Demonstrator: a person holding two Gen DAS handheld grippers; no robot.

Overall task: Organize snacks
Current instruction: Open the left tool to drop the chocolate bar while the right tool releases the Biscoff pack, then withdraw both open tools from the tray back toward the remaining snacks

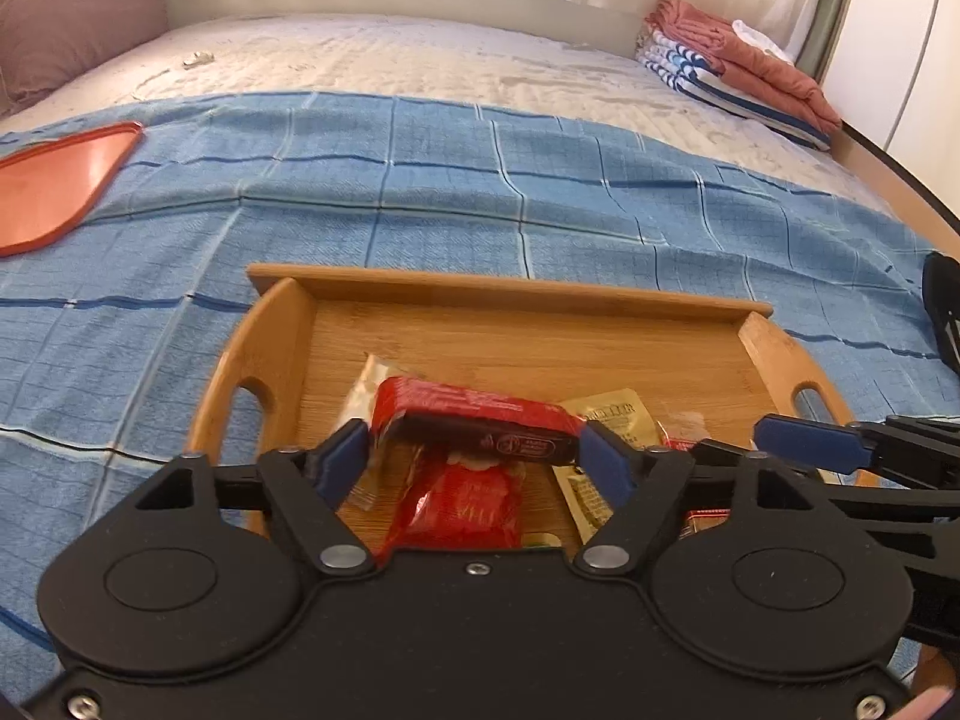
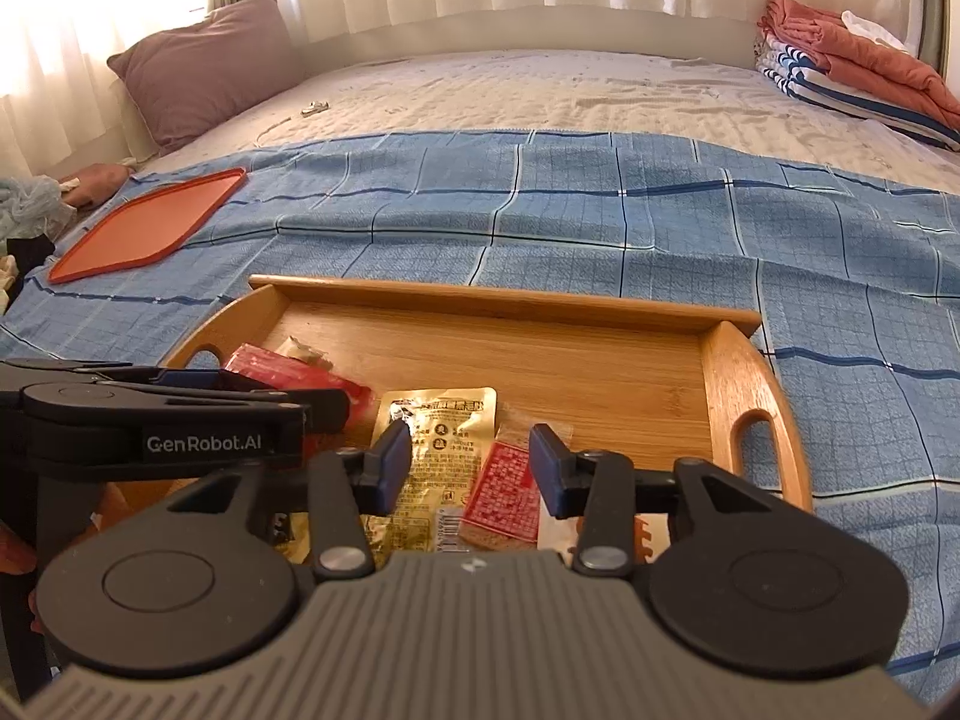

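A wooden tray [image 1: 540, 291] [image 2: 738, 372] lies on the blue checked cloth and holds several snack packets. My left gripper [image 1: 474, 456] is shut on a long red snack pack [image 1: 474, 417] and holds it above the tray's near left part. Under it lie another red packet [image 1: 462, 507] and a gold packet [image 1: 606, 411]. My right gripper [image 2: 471, 462] is open and empty, its fingers apart just above a gold packet [image 2: 432, 450] and a red-labelled packet [image 2: 504, 492]. The left gripper shows at the left of the right wrist view [image 2: 180, 420].
A flat orange tray [image 1: 54, 186] [image 2: 150, 225] lies on the cloth to the far left. Folded towels [image 1: 738, 60] [image 2: 852, 60] sit at the bed's far right. A brown pillow [image 2: 204, 66] is at the far left.
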